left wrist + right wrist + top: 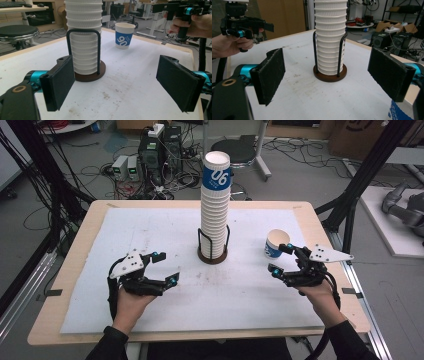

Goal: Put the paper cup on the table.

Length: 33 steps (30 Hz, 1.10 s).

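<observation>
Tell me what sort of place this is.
Likely a robotics lab or workshop: computer towers amid loose cables on the floor, a round stool, and a test table holding a stack of paper cups.

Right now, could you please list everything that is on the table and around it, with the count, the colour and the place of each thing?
cup stack: one, white with a blue-banded top cup, in the holder at table centre
holder: one, brown base with black wire loops, table centre
single cup: one, white and blue, upright, beside the right claw
mat: one, white, stained, covering the table
table: one, light wood
stool: one, black seat, behind the table
left claw: one, black, open, nothing between its jaws
right claw: one, black, open, nothing between its jaws
</observation>
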Each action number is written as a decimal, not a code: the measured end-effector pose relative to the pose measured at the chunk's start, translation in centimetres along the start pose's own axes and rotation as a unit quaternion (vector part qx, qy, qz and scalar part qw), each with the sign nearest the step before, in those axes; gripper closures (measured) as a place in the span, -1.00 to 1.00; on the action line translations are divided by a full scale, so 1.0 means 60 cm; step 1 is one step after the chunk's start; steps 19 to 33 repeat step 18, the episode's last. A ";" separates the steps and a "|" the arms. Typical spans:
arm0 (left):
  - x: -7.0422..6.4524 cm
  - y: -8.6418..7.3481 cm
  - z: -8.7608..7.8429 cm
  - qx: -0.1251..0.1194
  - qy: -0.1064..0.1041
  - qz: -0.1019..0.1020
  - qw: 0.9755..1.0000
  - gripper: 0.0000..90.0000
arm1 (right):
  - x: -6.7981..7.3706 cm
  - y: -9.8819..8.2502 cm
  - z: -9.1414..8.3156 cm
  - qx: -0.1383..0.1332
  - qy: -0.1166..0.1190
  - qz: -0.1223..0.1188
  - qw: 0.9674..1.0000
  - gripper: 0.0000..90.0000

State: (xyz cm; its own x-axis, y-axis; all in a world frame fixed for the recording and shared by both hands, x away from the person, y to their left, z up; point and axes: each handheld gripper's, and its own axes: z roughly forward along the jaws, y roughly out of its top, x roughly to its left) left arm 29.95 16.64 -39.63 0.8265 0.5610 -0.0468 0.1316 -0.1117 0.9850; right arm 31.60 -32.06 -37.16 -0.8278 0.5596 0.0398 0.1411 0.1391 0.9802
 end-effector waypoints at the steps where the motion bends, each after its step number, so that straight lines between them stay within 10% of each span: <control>1: 0.000 0.000 0.000 0.001 0.001 0.000 1.000 -0.66 | 0.000 0.000 0.000 -0.001 0.000 0.002 1.000 -0.67; 33: 0.001 0.000 0.004 0.002 -0.001 0.000 1.000 -0.66 | -0.002 0.000 0.002 -0.005 0.003 0.008 1.000 -0.67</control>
